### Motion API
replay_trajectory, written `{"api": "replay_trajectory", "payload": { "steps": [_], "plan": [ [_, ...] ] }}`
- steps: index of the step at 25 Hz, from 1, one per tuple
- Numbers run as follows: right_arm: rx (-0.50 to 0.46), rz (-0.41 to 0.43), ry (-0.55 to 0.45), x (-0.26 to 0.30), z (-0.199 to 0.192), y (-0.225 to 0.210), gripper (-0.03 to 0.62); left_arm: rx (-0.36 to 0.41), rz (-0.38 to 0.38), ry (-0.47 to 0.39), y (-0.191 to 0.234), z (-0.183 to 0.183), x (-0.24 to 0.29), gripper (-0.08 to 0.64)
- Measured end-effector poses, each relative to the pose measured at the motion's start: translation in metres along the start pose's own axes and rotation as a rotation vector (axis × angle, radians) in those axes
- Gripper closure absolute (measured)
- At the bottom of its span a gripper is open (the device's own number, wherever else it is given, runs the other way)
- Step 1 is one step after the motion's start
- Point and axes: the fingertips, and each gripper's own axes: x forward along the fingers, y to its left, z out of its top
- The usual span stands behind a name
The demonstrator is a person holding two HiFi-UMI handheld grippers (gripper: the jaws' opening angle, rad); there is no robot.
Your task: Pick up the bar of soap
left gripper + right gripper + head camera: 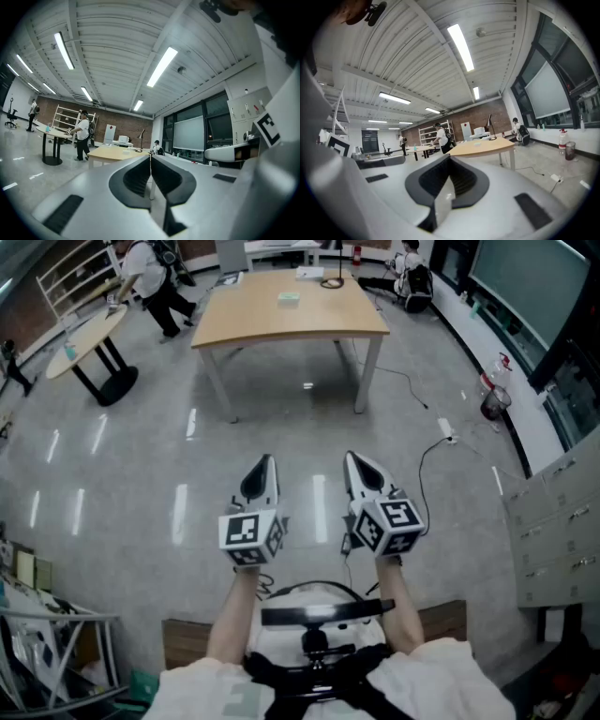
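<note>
left claw (268,460) and right claw (351,457), both closed and empty, held side by side for the approach; desk (246,317) carrying the probable bar of soap (289,298) lies well ahead of them.

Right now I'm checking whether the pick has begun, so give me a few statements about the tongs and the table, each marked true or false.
1. The left tongs and right tongs are both shut with nothing between them. True.
2. A small pale object lies on the wooden table. True.
3. The tongs hover directly over that table. False: they are over bare floor, with the table well ahead.
4. Someone sits at the wooden table's near edge. False: nobody is there; a person stands by the round table.
</note>
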Motion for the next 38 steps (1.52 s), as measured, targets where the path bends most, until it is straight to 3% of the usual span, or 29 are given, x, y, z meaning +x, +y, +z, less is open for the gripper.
{"api": "replay_trajectory", "payload": {
  "steps": [9,17,22,26,30,38],
  "plan": [
    [0.025,0.025,-0.006,0.013,-0.005,-0.031,0.589,-0.016,0.04,0.025,-0.001,-0.023,0.027,0.545],
    [0.085,0.08,0.025,0.071,-0.023,-0.053,0.589,0.012,0.05,0.056,0.016,-0.035,0.083,0.545],
    [0.077,0.073,0.067,0.169,-0.03,-0.087,0.589,-0.118,0.034,0.041,0.06,-0.048,0.171,0.545],
    [0.08,0.049,0.094,0.276,-0.02,-0.112,0.588,-0.103,0.007,0.054,0.106,-0.032,0.259,0.545],
    [0.05,0.034,0.057,0.365,0.019,-0.132,0.588,-0.106,-0.001,0.008,0.16,0.004,0.347,0.545],
    [0.029,-0.017,0.046,0.477,0.048,-0.183,0.588,-0.114,-0.013,-0.005,0.217,0.031,0.472,0.545]
  ]
}}
